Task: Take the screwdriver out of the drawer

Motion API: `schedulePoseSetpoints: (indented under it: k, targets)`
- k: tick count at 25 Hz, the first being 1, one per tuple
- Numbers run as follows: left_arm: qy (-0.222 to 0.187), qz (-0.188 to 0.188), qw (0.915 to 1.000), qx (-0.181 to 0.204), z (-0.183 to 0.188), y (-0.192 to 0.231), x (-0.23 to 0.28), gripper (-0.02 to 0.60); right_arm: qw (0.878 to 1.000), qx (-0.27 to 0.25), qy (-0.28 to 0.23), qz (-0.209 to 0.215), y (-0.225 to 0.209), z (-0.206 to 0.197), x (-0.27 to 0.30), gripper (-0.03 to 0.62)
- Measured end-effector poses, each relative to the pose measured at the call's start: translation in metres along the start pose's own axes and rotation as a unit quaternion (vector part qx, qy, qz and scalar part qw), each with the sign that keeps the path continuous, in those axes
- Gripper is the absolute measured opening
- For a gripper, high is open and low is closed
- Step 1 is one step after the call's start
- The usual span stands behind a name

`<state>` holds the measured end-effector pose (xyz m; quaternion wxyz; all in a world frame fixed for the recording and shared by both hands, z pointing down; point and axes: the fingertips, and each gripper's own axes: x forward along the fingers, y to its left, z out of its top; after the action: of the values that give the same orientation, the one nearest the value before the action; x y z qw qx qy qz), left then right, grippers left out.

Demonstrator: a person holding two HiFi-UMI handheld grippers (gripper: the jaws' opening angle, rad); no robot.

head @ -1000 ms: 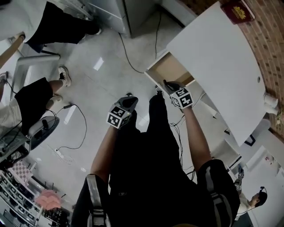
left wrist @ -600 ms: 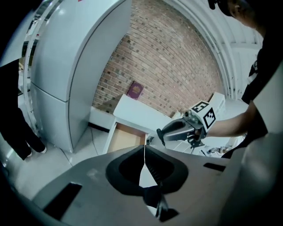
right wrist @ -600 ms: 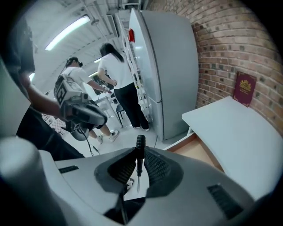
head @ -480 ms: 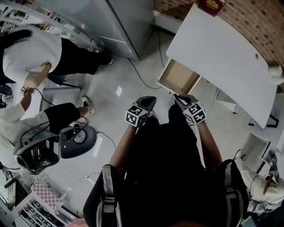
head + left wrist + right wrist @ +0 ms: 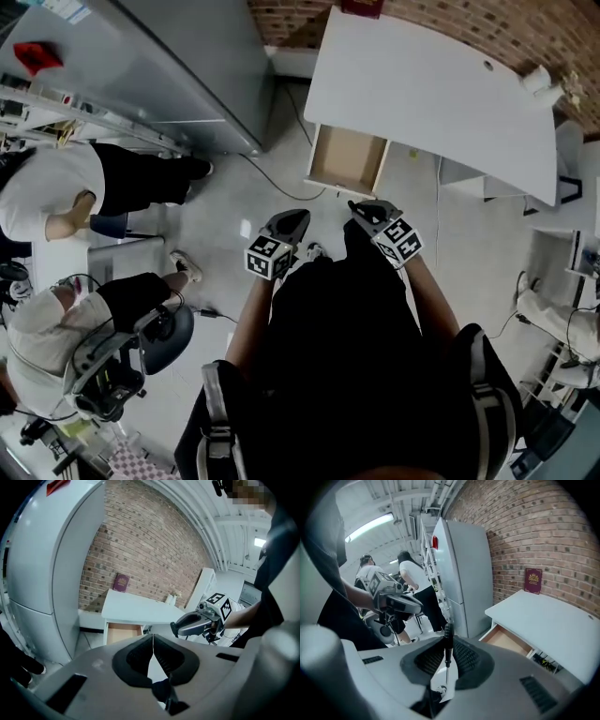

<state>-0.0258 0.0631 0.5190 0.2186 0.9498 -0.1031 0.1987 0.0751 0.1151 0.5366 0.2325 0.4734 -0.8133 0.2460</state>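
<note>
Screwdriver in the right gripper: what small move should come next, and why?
Probably carry it over the white table and set it down. The right gripper is clamped on the screwdriver, which is clear of the drawer; that stands open and looks empty.

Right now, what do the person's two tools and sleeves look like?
The grey moulded left tool and right tool have smooth rounded bodies with black ribbed pads. Each carries a white cube printed with black square markers. The person wears black short sleeves, leaving the forearms bare.
</note>
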Motion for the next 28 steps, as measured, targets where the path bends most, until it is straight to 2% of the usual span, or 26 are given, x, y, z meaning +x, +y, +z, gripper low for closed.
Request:
schedulePoseSetpoints:
  k: [5,16,28]
  targets:
    - [-0.005,-0.004,0.9999,0.012,-0.005,-0.013,-0.003,0.017,1.0,-0.003,-0.008,-0.008,0.009,-0.006,-0.014,0.112]
    - [-0.012,-0.003,0.9997,0.019,0.001,-0.007,-0.009,0.018,1.0,-0.008,-0.014,-0.018,0.019,-0.007,-0.016,0.112]
    - [-0.011,-0.014,0.9996,0.022,0.003,-0.017,-0.003,0.018,0.999,0.001,-0.016,-0.038,0.011,-0.015,-0.032,0.112]
